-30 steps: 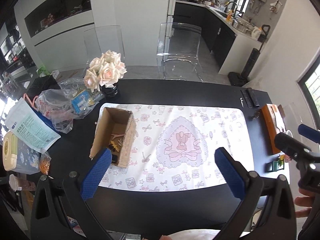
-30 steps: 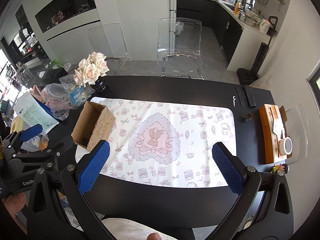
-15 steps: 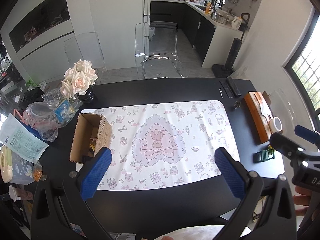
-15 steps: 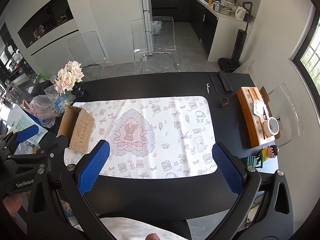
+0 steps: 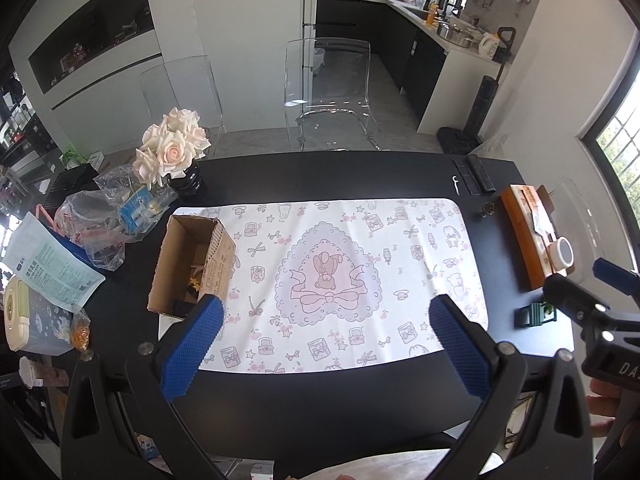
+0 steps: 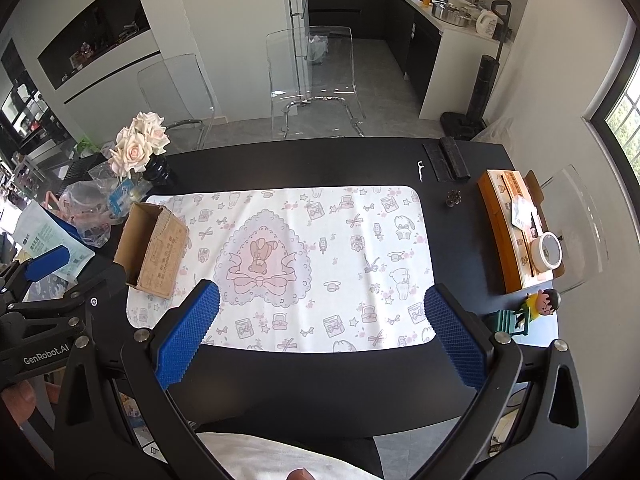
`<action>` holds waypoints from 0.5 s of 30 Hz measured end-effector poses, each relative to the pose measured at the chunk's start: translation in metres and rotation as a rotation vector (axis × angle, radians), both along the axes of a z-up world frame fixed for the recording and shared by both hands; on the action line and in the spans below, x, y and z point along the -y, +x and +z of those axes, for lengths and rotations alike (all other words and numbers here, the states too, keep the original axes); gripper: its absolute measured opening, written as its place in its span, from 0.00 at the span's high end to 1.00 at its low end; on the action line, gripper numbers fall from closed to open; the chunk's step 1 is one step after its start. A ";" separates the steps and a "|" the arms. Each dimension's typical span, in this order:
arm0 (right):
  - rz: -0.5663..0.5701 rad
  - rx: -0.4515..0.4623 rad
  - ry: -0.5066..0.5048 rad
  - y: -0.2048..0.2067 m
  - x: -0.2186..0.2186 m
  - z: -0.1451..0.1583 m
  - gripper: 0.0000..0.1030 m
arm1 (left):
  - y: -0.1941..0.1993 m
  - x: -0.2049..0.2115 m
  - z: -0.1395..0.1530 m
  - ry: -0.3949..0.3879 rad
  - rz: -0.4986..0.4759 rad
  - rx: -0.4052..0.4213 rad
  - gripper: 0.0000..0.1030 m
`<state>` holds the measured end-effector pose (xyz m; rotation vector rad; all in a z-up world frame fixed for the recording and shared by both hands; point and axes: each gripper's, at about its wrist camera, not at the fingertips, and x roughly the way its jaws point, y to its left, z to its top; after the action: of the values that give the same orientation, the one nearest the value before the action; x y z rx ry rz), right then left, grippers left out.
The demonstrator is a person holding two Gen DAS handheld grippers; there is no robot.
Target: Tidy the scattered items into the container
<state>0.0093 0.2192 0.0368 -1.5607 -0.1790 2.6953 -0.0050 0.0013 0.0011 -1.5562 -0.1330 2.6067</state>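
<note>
An open cardboard box (image 5: 192,264) (image 6: 154,250) lies at the left end of a white printed mat (image 5: 340,276) (image 6: 288,264) on the black table; small items show inside it in the left wrist view. My left gripper (image 5: 326,350) hovers open and empty over the mat's near edge, above the table. My right gripper (image 6: 322,346) is likewise open and empty, held high over the near edge. A small cartoon figure on a green chair (image 6: 528,312) stands near the table's right edge. No loose items lie on the mat.
Roses in a dark vase (image 5: 172,152), plastic bags (image 5: 104,216) and packets crowd the far left. An orange box with a tape roll (image 5: 538,240) sits at the right edge. Dark remotes (image 6: 446,160) lie at the back right. Clear chairs (image 5: 328,92) stand behind the table.
Both grippers have pulled back and swung rightward from the box, so the whole mat and the table's right side have come into view. Both stay open.
</note>
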 end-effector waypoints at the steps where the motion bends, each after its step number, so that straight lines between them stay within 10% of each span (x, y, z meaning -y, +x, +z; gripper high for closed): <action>1: 0.001 0.001 0.000 -0.001 0.001 -0.001 0.00 | 0.000 0.001 0.000 -0.005 0.003 0.000 0.00; 15: 0.024 0.013 0.000 -0.010 0.014 -0.006 0.00 | -0.005 0.014 -0.001 -0.039 0.084 0.007 0.00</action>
<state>-0.0009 0.2047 0.0306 -1.5867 -0.1994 2.7038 -0.0100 -0.0123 0.0003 -1.6064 -0.1518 2.6830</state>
